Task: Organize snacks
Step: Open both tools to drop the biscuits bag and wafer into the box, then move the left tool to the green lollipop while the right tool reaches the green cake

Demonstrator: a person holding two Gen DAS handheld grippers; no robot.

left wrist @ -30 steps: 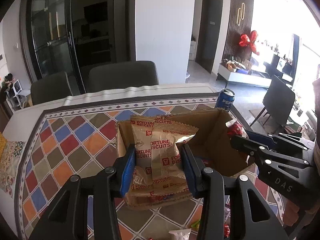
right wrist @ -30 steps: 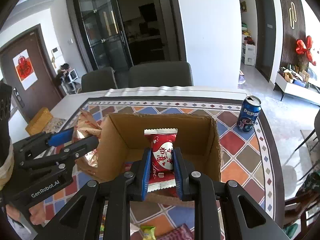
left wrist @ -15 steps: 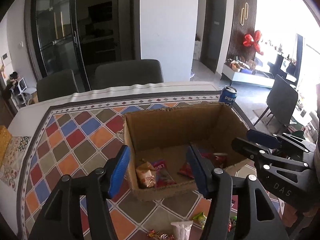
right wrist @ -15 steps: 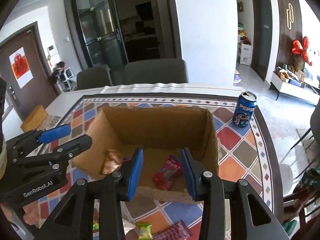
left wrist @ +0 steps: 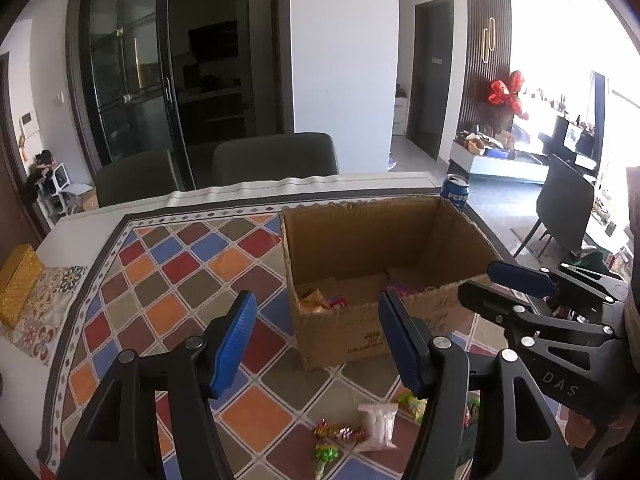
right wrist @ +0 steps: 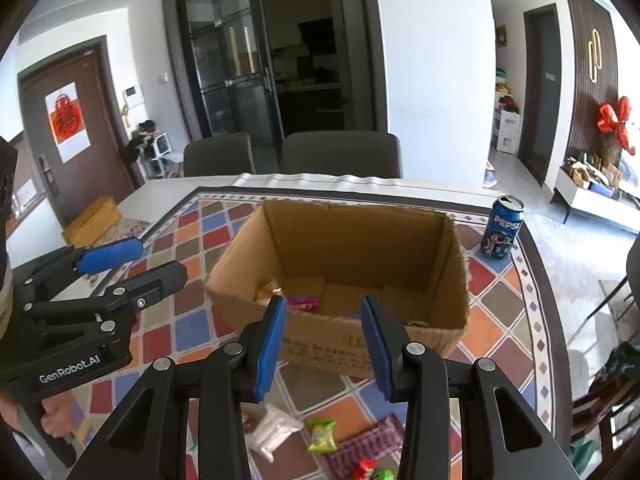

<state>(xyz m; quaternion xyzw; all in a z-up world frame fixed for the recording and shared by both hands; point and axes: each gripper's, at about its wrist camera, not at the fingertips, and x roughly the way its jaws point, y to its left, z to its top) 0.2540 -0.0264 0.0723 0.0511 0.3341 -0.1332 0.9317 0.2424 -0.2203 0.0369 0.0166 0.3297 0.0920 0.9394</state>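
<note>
An open cardboard box (left wrist: pixel 360 332) stands on the patterned table and shows in the right wrist view (right wrist: pixel 344 350) too. Snack packets lie inside it: a tan biscuit packet (left wrist: pixel 314 301) and a red packet (right wrist: pixel 303 302). My left gripper (left wrist: pixel 318 340) is open and empty, just in front of the box's near left corner. My right gripper (right wrist: pixel 324 344) is open and empty, before the box's front wall. Loose snacks lie on the table near me: a white packet (left wrist: pixel 377 424), a green packet (right wrist: pixel 321 435), a purple wrapper (right wrist: pixel 366 446).
A blue Pepsi can (right wrist: pixel 502 233) stands on the table right of the box. A yellow box (left wrist: pixel 18 280) lies at the left table edge. Two dark chairs (left wrist: pixel 276 158) stand behind the far edge. The right gripper's body (left wrist: pixel 552 320) is at my left view's right.
Both grippers opened and dropped their packets, the biscuit packet and the red one, into the box. Both have since pulled back and up from the box.
</note>
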